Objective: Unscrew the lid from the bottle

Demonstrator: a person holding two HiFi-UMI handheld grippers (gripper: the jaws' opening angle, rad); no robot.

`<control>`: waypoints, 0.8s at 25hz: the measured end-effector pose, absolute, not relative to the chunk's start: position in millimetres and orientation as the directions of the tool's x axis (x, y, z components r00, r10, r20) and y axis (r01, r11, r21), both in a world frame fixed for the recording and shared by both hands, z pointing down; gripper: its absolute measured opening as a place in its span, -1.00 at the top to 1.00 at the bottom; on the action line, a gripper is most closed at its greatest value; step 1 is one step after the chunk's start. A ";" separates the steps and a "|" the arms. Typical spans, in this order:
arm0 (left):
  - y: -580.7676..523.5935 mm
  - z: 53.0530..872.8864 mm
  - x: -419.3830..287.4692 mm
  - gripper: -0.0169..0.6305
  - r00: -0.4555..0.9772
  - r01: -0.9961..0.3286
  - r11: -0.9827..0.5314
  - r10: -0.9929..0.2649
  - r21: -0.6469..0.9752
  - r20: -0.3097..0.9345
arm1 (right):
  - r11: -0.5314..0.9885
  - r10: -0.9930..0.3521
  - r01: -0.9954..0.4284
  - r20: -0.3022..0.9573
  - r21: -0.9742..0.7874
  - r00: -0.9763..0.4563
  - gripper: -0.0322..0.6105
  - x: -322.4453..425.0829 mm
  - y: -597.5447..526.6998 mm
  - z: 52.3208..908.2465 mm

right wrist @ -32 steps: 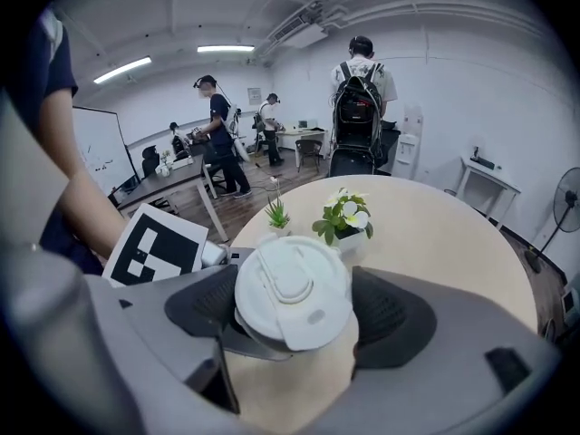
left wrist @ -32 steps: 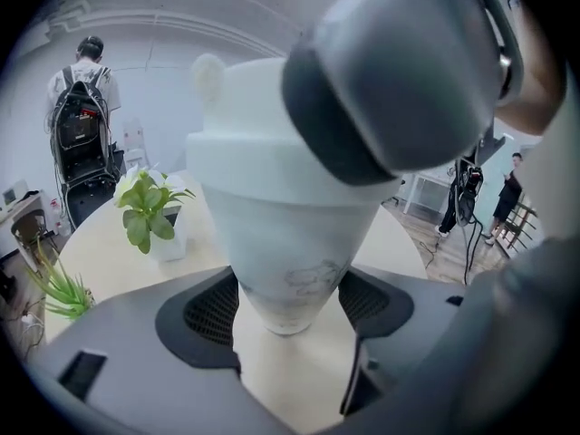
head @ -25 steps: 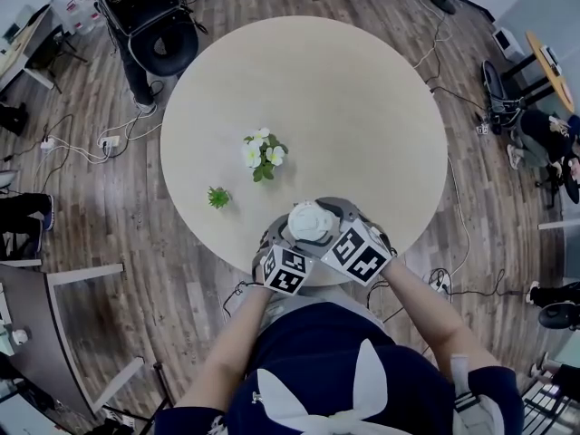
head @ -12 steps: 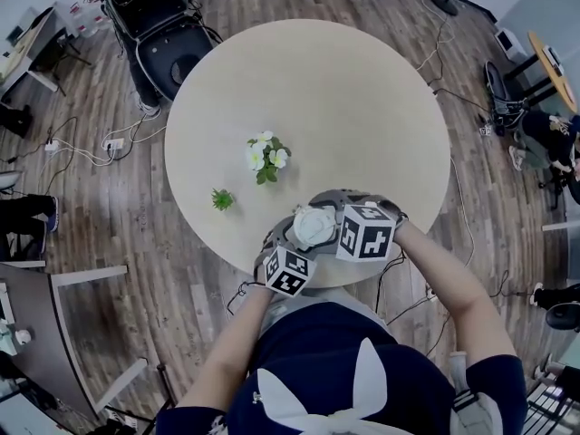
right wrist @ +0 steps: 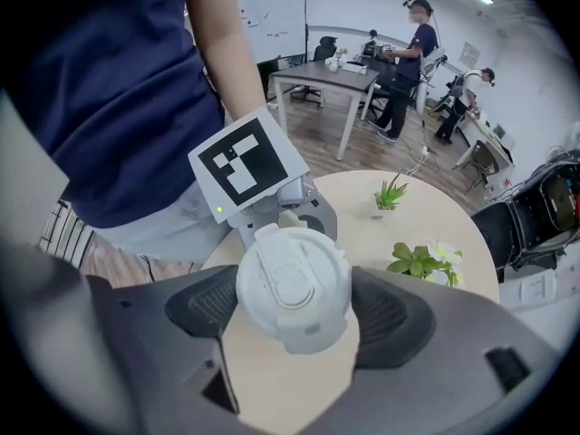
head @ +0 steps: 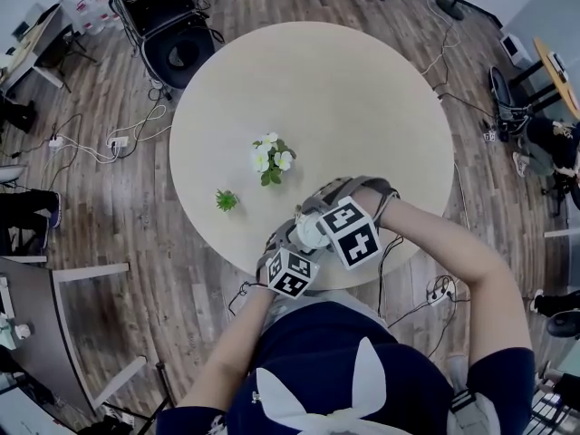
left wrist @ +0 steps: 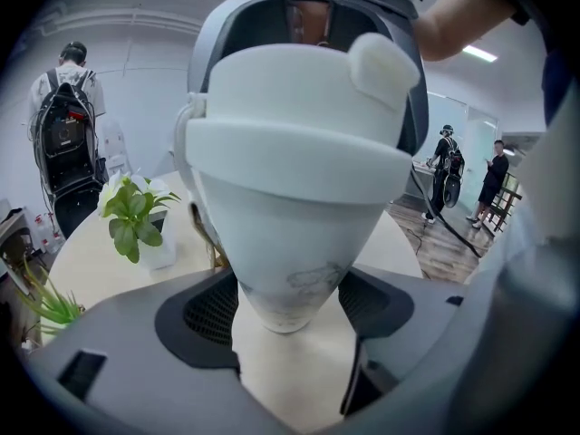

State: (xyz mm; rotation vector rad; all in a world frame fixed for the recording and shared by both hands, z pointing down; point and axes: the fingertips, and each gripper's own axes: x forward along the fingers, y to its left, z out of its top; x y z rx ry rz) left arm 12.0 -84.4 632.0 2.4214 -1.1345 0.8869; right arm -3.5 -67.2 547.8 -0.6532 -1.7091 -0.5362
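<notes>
White plastic bottle point(left wrist: 299, 216) sits clamped low between the pads of the left gripper point(left wrist: 292, 308). The right gripper point(right wrist: 292, 311), closed from above on the round white lid point(right wrist: 292, 279), has rolled since a second ago, so the lid is likely loosening.

overhead, the right tool point(right wrist: 294, 320) covers most of lid point(head: 306, 232) and bottle point(left wrist: 290, 243).

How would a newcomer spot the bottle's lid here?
Find the round beige table; at its near edge, by the person, the left gripper holds a white plastic bottle. The lid is the wider round white cap on its top, clamped in the right gripper. Unlike the smooth body, it carries a raised tab.
</notes>
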 end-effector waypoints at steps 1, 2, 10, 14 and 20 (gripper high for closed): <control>-84.5 632.6 12.1 -0.11 0.491 -0.775 -0.631 -0.574 0.028 0.655 | 0.734 0.135 0.679 0.977 0.016 -0.168 -0.32 -3.4 -67.2 548.5; -84.5 633.1 12.1 -0.11 0.491 -0.776 -0.631 -0.574 0.029 0.655 | 0.736 0.126 0.677 0.977 0.024 -0.172 -0.32 -3.7 -67.2 549.0; -85.4 632.9 11.2 -0.11 0.492 -0.777 -0.628 -0.573 0.033 0.656 | 0.942 0.120 0.331 0.863 0.058 -0.491 -0.50 -12.0 -71.8 528.9; -85.3 632.6 9.6 -0.11 0.490 -0.779 -0.626 -0.572 0.036 0.657 | 0.999 0.004 0.030 0.739 0.021 -0.674 -0.49 -14.7 -80.7 513.3; -84.1 633.4 8.0 -0.11 0.488 -0.781 -0.624 -0.571 0.038 0.660 | 0.953 -0.204 -0.298 0.605 -0.058 -0.770 -0.43 -19.9 -80.3 511.8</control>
